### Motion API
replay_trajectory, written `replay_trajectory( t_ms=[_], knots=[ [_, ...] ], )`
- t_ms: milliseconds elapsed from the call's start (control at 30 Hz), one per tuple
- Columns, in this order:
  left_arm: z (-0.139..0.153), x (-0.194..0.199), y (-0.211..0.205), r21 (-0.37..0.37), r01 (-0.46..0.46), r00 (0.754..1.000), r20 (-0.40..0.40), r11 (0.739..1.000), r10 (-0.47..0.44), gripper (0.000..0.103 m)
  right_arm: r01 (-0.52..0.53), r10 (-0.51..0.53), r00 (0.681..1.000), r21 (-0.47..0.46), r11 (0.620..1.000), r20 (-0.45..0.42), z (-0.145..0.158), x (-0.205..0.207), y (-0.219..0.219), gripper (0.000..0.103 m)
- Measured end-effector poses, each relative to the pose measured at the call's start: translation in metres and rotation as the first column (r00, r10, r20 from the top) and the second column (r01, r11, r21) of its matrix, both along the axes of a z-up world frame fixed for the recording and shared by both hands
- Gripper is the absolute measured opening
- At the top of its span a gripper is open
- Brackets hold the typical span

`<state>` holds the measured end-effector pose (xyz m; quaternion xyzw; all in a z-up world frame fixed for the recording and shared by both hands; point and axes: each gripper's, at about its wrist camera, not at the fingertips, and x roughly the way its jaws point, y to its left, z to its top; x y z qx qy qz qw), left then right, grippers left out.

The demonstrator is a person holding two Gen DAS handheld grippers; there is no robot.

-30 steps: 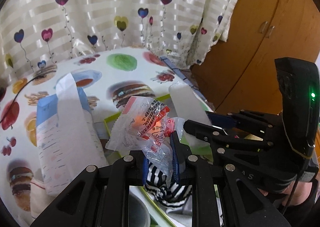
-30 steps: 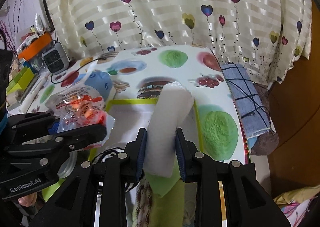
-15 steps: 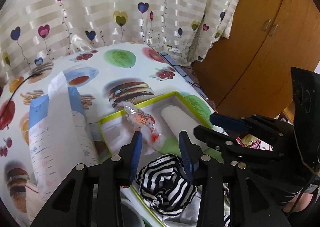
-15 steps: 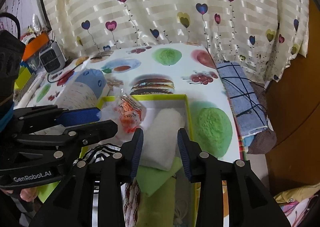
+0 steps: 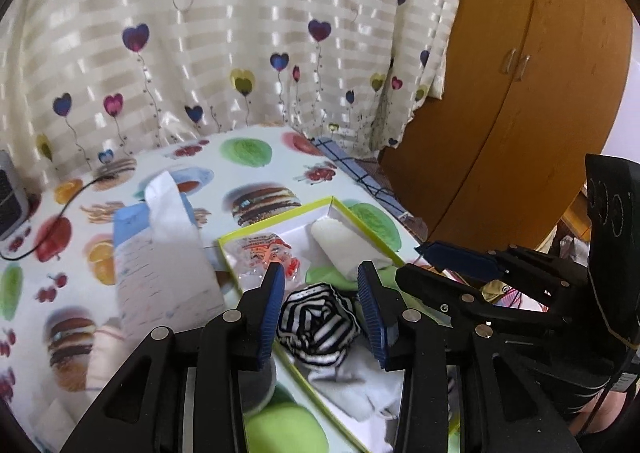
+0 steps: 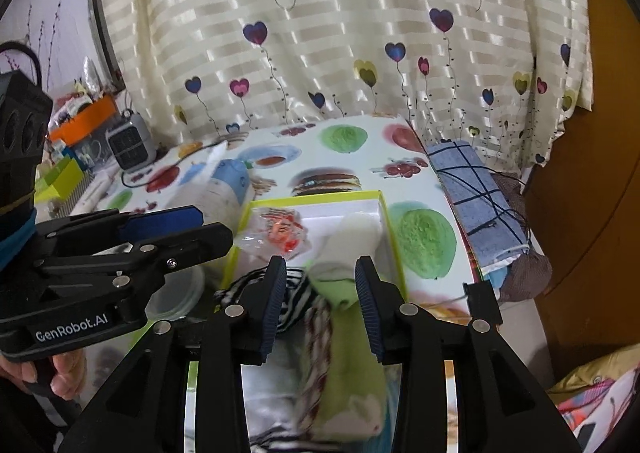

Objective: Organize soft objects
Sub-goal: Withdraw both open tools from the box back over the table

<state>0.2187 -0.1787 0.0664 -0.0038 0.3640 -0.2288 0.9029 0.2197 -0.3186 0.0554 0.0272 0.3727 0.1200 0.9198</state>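
Note:
A yellow-green rimmed box point(image 5: 342, 209) point(image 6: 390, 213) sits on the fruit-print table. In it lie a clear plastic packet with red print point(image 5: 266, 255) point(image 6: 282, 231), a white soft roll point(image 5: 340, 241) point(image 6: 352, 235), a black-and-white striped cloth point(image 5: 316, 321) point(image 6: 294, 293), a green cloth point(image 6: 340, 293) and white cloth point(image 5: 360, 381). My left gripper point(image 5: 320, 277) is open and empty above the striped cloth. My right gripper point(image 6: 320, 273) is open and empty above the green cloth. Each gripper shows in the other's view, the right point(image 5: 452, 259) and the left point(image 6: 160, 221).
A blue-and-white tissue pack point(image 5: 160, 253) point(image 6: 224, 189) stands left of the box. A small grey heater point(image 6: 130, 141) and clutter sit at the far left. A blue checked cloth point(image 6: 476, 197) hangs off the table's right edge. A wooden cabinet point(image 5: 520, 93) stands right.
One second ago the left gripper held the packet and the right held the white roll. Both opened, the items now lie in the box, and both grippers have pulled back and up.

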Motion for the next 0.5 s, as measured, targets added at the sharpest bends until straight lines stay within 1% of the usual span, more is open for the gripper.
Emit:
replay_trajectory(
  t_ms=[67, 300, 400, 500],
  knots=[
    [0.007, -0.011, 0.004, 0.001, -0.01, 1.0, 0.025, 1.0, 0.01, 0.037, 0.007, -0.007, 1.0, 0.007, 1.0, 0.016, 0.005, -0.007, 0.002, 0.047],
    [0.024, -0.042, 0.024, 0.002, -0.065, 0.995, 0.078, 0.998, 0.064, 0.037, -0.003, -0.001, 0.997, 0.04, 0.999, 0.079, 0.027, -0.035, 0.018, 0.047],
    [0.025, -0.055, 0.034, 0.017, -0.098, 0.991, 0.092, 0.995, 0.096, 0.037, -0.027, 0.023, 0.996, 0.045, 0.999, 0.091, 0.03, -0.047, 0.029, 0.047],
    [0.024, -0.067, 0.045, 0.018, -0.123, 0.988, 0.096, 0.992, 0.121, 0.036, -0.044, 0.041, 0.994, 0.031, 0.999, 0.105, 0.03, -0.058, 0.04, 0.047]
  ],
)
